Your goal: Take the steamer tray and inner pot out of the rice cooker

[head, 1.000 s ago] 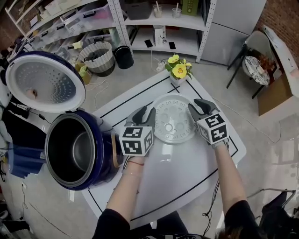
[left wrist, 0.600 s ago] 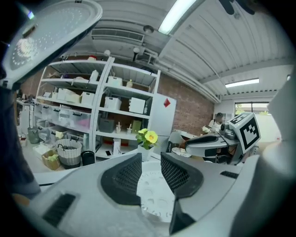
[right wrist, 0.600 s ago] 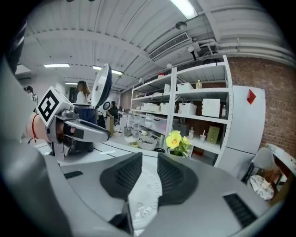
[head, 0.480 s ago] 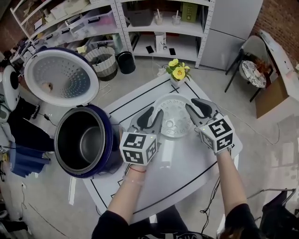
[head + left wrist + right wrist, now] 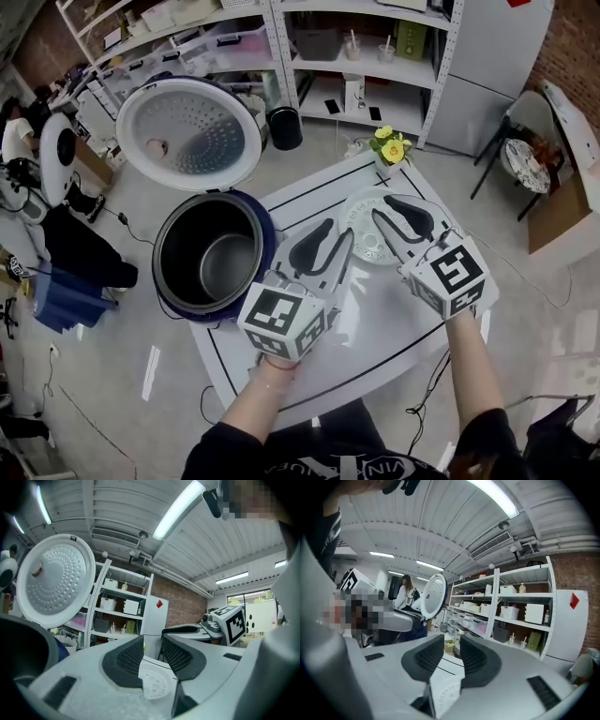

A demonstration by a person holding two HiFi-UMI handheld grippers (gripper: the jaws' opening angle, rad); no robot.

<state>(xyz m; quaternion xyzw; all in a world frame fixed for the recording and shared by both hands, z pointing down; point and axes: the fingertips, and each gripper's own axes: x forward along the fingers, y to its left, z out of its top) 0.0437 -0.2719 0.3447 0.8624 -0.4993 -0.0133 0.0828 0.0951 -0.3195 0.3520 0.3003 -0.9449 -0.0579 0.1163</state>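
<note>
Between the pads of the left gripper (image 5: 153,644): nothing; jaws parted by a narrow gap, released. Same at the right gripper (image 5: 451,642): parted, empty. Both up above the white table (image 5: 375,352), pointing about level toward the shelves (image 5: 366,70).

Below the right gripper, flat on the table: steamer tray (image 5: 361,234), already out. Down in the open rice cooker (image 5: 267,239) at the table's left corner: inner pot (image 5: 225,267), not yet lifted; lid (image 5: 187,131) tipped up behind. Hard to tell from above whether the cooker's base is on the table corner or just beside it.

Leaves the pot as the remaining step, by judgement. Risks:
- Slipping off a smooth thin rim if pinched at one side only.
- Tilting and jamming against the cooker wall if lifted unevenly.
- Clipping the tray or the flower vase (image 5: 389,150) if swung low across the table.
</note>
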